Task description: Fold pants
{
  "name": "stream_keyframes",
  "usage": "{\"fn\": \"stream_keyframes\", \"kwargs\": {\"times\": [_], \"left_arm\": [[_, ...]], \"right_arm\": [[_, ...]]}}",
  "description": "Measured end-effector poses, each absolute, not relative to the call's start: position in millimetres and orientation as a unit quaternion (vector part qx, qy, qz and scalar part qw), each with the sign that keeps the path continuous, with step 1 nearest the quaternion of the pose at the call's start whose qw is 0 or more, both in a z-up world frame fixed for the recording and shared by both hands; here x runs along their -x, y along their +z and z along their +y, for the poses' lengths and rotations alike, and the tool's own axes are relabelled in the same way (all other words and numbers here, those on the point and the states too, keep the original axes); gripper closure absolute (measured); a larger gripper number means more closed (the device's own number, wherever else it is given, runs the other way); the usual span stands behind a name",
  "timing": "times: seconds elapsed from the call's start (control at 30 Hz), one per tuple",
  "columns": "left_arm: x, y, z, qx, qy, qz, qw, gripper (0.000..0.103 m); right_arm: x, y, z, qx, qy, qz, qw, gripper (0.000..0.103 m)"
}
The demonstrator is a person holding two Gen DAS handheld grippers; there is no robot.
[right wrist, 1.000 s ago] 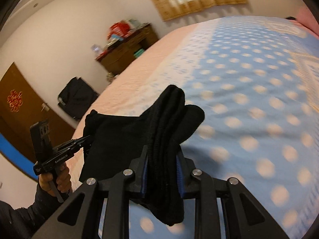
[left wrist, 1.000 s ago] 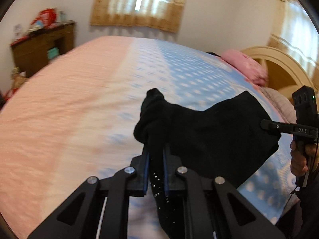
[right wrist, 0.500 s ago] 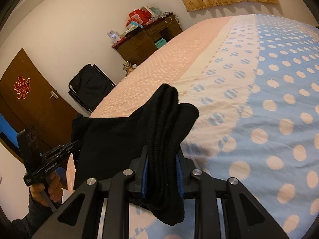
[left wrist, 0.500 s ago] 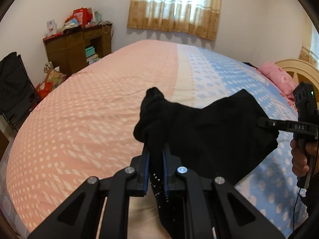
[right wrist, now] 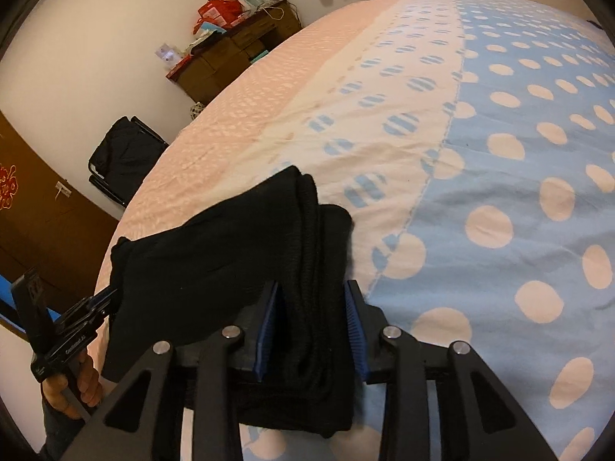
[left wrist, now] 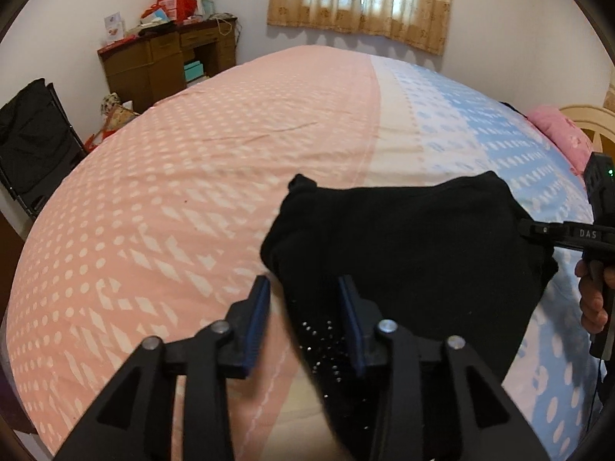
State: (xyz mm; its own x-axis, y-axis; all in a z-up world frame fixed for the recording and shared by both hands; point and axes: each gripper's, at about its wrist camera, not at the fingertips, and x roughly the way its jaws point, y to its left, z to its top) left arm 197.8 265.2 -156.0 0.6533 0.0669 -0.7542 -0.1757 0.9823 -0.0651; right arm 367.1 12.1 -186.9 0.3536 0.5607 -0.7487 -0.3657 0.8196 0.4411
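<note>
The black pants (left wrist: 415, 253) are folded into a compact bundle lying on the bed. In the left wrist view my left gripper (left wrist: 303, 303) stands open, its jaws spread around the bundle's left end, the right pad (left wrist: 348, 307) against the cloth. In the right wrist view the pants (right wrist: 215, 265) run from between my right gripper's (right wrist: 312, 307) spread jaws across to the left gripper (right wrist: 102, 305) at the far left. The right gripper (left wrist: 528, 230) also shows at the pants' right edge in the left wrist view.
The bed sheet is pink with white dots on the left (left wrist: 184, 192) and blue with pale dots on the right (right wrist: 519, 161). A wooden desk (left wrist: 165, 61) with clutter stands by the far wall. A black folding chair (left wrist: 30, 146) stands left. A pink pillow (left wrist: 561, 134) lies far right.
Both grippers have opened and let go of the pants. The bundle has come down from hanging in the air onto the bed.
</note>
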Motion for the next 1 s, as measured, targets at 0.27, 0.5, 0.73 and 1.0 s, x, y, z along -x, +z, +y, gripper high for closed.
{"fn": "stream_keyframes", "kwargs": {"times": [0.27,0.5,0.73,1.0], "left_arm": [[-190.7,-163.1,274.7,0.084,0.098,0.409,0.903,0.036],[-178.2,-162.1,279.4,0.09,0.127,0.418,0.895,0.02],[-155.3,-144.5,289.0,0.109,0.199,0.396,0.89,0.017],[-123.7,-114.0,246.7,0.101,0.155,0.369,0.911,0.017]], "right_arm": [[-358.1,-183.0,17.4,-0.056,0.263,0.484,0.832,0.058],[-347.1,-171.2,13.4,-0.01,0.228,0.444,0.867,0.047],[-328.2,-149.9,-35.5,-0.043,0.167,0.41,0.895,0.036],[-252.5,-106.3,-65.0,-0.03,0.171,0.357,0.918,0.035]]}}
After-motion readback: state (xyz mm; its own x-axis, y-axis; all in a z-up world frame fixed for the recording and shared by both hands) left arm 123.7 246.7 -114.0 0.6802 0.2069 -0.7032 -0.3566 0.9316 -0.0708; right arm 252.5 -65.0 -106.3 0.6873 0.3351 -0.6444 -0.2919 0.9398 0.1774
